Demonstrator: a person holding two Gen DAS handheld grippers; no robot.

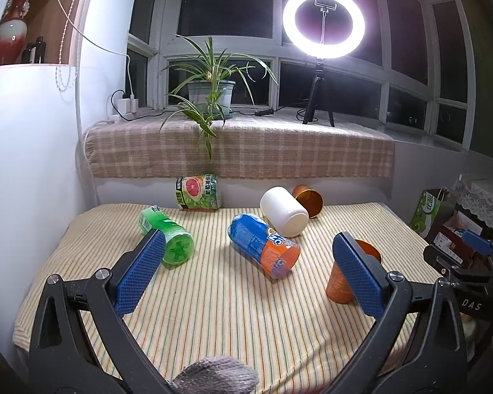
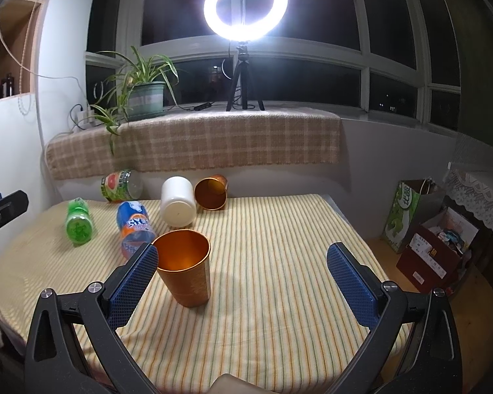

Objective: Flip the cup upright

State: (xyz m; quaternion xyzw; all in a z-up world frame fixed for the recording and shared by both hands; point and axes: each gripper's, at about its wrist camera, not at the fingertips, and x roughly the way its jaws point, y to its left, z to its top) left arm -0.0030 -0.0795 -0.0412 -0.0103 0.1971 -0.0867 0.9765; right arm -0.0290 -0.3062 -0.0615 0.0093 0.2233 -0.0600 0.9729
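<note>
Hovering with both jaws spread and empty, your right hand-held gripper (image 2: 242, 274) is facing the orange cup (image 2: 184, 267), already standing mouth-up on the desk (image 2: 279, 295) just beside its left finger; the left hand-held gripper (image 1: 248, 274) is hanging farther off.

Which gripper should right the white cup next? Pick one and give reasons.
Probably right. The white cup lies on its side at the back of the table, nearer the centre of the right gripper view. The left gripper has the blue-orange bottle in front of it.
</note>
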